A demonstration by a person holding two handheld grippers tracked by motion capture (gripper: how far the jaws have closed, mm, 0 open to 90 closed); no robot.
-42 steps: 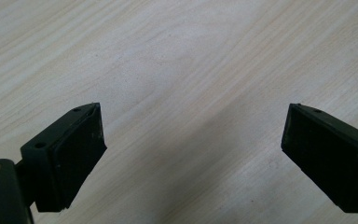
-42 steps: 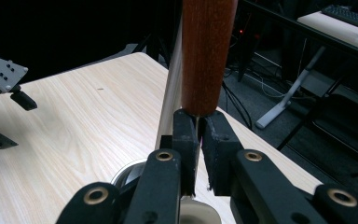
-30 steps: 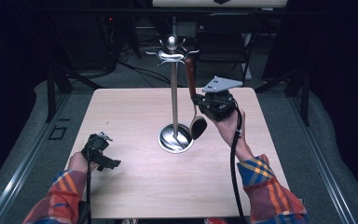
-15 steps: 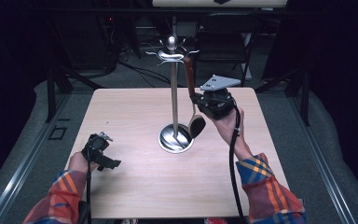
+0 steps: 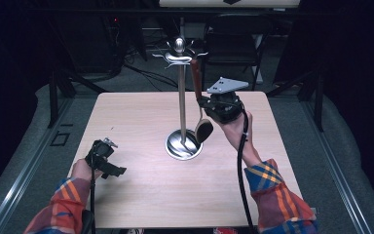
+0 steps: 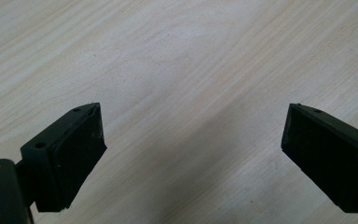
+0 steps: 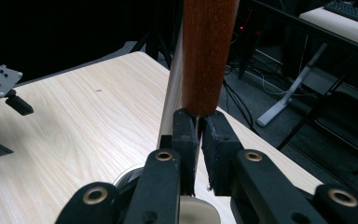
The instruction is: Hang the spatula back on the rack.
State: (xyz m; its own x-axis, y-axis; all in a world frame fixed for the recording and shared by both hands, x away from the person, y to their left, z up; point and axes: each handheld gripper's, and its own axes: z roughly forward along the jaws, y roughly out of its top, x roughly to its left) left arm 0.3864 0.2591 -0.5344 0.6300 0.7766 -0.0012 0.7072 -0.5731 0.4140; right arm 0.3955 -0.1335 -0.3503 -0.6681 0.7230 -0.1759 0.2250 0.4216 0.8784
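While right claw (image 5: 205, 103) clamps the spoon (image 5: 200, 113) neck under its wooden handle to hang it on the stand (image 5: 181, 97) mid-tabletop (image 5: 126, 117), left claw (image 5: 108, 157) idles open near the front-left edge

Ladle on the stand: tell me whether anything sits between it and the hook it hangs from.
Nothing visible blocks it. The right claw is shut on the ladle just below its wooden handle, whose top sits against a hook of the utensil stand. The stand's pole runs close beside it. The left claw rests open, far off.
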